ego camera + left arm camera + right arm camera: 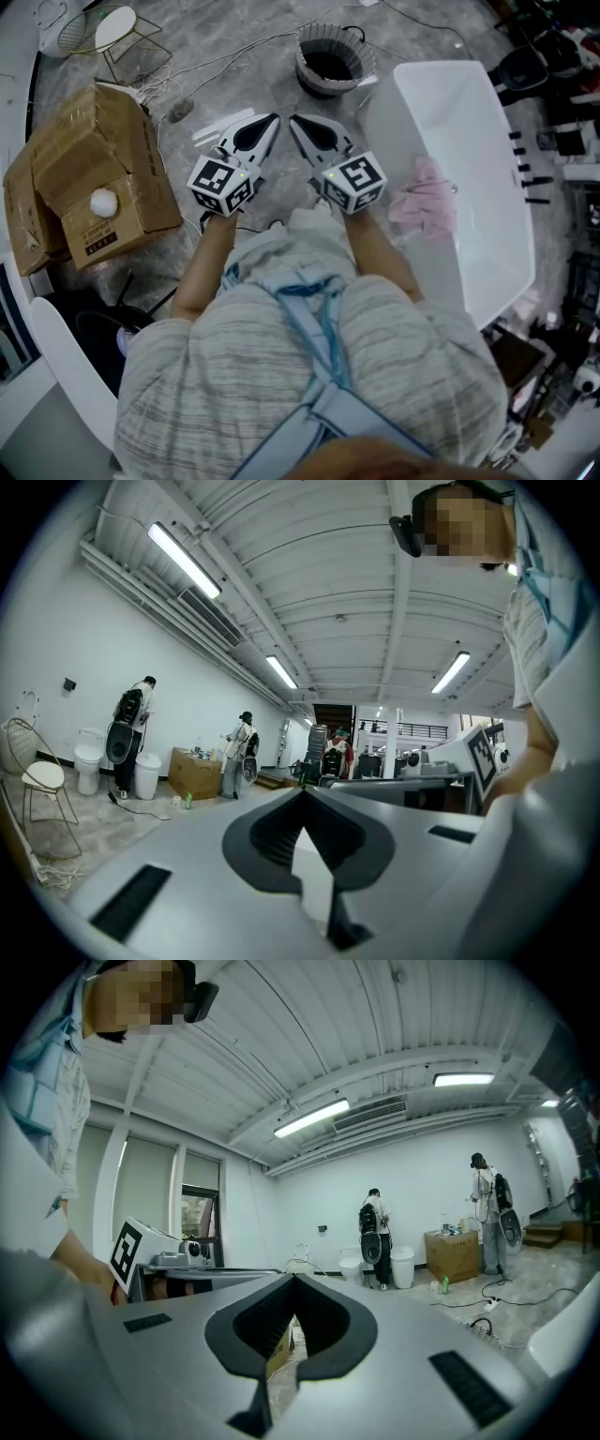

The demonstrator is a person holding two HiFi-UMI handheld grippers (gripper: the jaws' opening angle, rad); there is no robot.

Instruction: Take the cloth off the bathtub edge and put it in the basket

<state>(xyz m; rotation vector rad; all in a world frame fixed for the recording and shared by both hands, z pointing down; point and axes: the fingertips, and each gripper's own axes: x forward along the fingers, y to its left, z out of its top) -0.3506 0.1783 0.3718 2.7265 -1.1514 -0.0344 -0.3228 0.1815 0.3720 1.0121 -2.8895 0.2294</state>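
A pink cloth (424, 201) hangs over the left rim of the white bathtub (473, 169) on the right of the head view. The dark round basket (328, 62) stands on the floor ahead, beyond the tub's corner. Both grippers are held in front of the person's chest, side by side, jaws pointing forward. My left gripper (273, 119) is shut and empty. The right gripper (295, 121) is also shut with nothing in it, about a hand's width left of the cloth. In the gripper views the left gripper (305, 794) and right gripper (292, 1281) point out level across the room.
An open cardboard box (84, 178) sits on the floor at left. A white wire chair (122, 37) stands at the far left, with cables trailing over the grey floor. Dark equipment lines the tub's right side. Other people (377, 1225) stand by a toilet and a box across the room.
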